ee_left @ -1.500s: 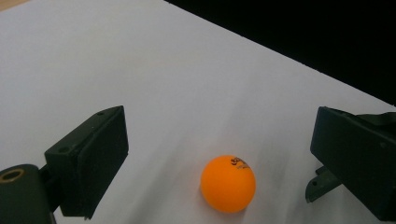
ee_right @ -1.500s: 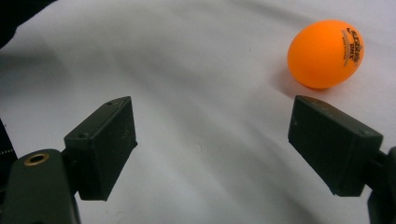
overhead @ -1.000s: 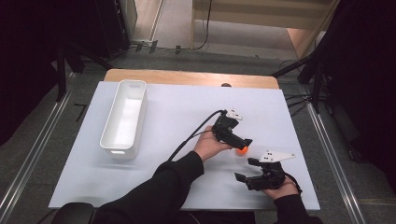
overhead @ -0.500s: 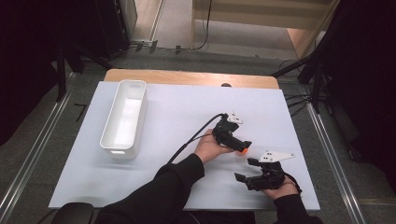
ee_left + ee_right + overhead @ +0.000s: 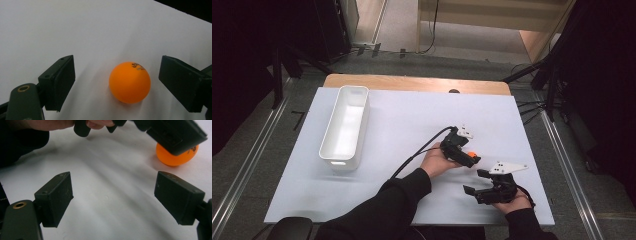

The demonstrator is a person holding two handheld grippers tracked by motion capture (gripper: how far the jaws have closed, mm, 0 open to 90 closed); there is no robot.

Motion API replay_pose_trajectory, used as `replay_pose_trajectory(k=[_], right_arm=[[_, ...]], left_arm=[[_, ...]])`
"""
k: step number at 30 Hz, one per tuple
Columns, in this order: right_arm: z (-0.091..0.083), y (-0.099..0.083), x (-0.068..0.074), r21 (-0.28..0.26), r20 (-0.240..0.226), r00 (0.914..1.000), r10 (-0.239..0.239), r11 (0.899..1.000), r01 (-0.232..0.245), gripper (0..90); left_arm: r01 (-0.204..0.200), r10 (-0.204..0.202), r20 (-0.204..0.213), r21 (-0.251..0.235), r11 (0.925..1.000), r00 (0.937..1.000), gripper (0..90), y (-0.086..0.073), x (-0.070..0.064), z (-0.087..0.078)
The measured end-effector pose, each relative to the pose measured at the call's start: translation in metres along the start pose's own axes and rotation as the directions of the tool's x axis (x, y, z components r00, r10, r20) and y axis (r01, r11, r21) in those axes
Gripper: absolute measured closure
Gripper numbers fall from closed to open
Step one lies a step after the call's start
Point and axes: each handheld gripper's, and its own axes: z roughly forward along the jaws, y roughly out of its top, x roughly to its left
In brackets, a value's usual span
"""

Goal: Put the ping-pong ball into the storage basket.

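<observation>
The ball [image 5: 129, 82] is not yet gripped: it lies on the white sheet [image 5: 402, 120] between the spread jaws of the left gripper [image 5: 117, 82], touching neither. Closing and lifting are judged to remain. The right gripper [image 5: 113, 200] is held open just beside it. A white bin [image 5: 346, 125] stands well apart; dark floor surrounds the table.

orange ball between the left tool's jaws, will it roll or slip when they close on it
The small, smooth orange ball is round and sits free on the flat white table, so a nudge would probably roll it. It lies nearer one jaw of the open left tool, so uneven contact may push it sideways. It looks like a light, hollow table-tennis ball.
</observation>
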Motion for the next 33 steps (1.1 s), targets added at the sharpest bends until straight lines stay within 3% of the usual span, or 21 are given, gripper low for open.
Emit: replay_pose_trajectory(k=[10, 22, 33], right_arm=[[-0.001, 0.0, 0.0, -0.007, 0.001, 1.0, -0.006, 1.0, 0.006, 13.8], [-0.002, 0.001, 0.001, -0.018, 0.002, 0.9998, -0.018, 1.0, 0.018, 13.7], [-0.001, 0.0, 0.001, -0.012, -0.004, 0.9999, -0.012, 1.0, 0.012, 13.7]], left_arm=[[-0.006, 0.006, 0.002, -0.004, 1.0, 1.0, 16.0, -0.008, -0.002, 0.003], [-0.06, 0.06, 0.017, 0.004, 0.9982, 0.9981, 32.8, -0.013, -0.005, 0.005], [-0.102, 0.102, 0.007, 0.004, 0.9947, 0.9947, 48.1, -0.014, -0.009, 0.006]])
